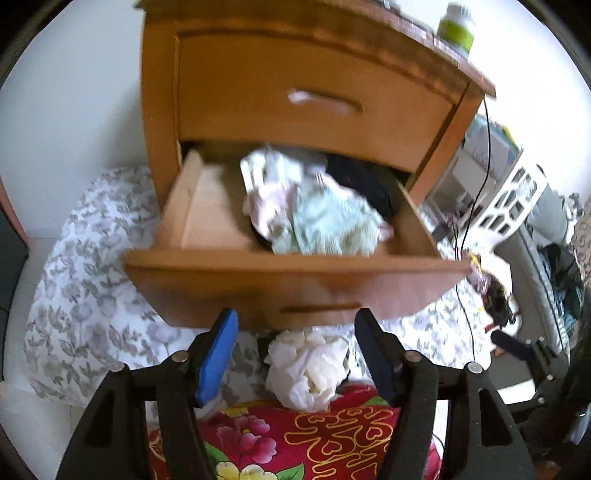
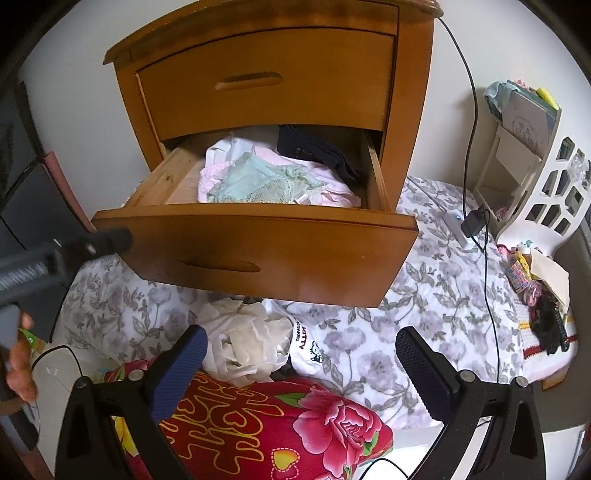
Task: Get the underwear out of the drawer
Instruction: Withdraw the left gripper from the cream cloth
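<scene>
The lower drawer point(image 1: 295, 280) point(image 2: 258, 243) of a wooden nightstand stands pulled out. Inside lies a heap of underwear: a mint-green piece point(image 1: 332, 225) point(image 2: 258, 184) on top of pale pink ones point(image 2: 332, 192), with dark cloth point(image 1: 362, 181) point(image 2: 314, 151) at the back right. My left gripper point(image 1: 297, 321) is open, empty, just in front of the drawer's front panel. My right gripper point(image 2: 301, 343) is open and empty too, lower and further back, over the bed. The left gripper's finger point(image 2: 110, 240) shows at the drawer's left corner in the right wrist view.
A crumpled white garment point(image 1: 310, 369) point(image 2: 243, 347) lies on the floral sheet point(image 2: 424, 302) below the drawer, beside a red flowered pillow point(image 2: 258, 424). The upper drawer point(image 2: 266, 81) is closed. A bottle point(image 1: 456, 27) stands on top. A white rack point(image 2: 546, 192) and cables point(image 2: 480, 221) are at the right.
</scene>
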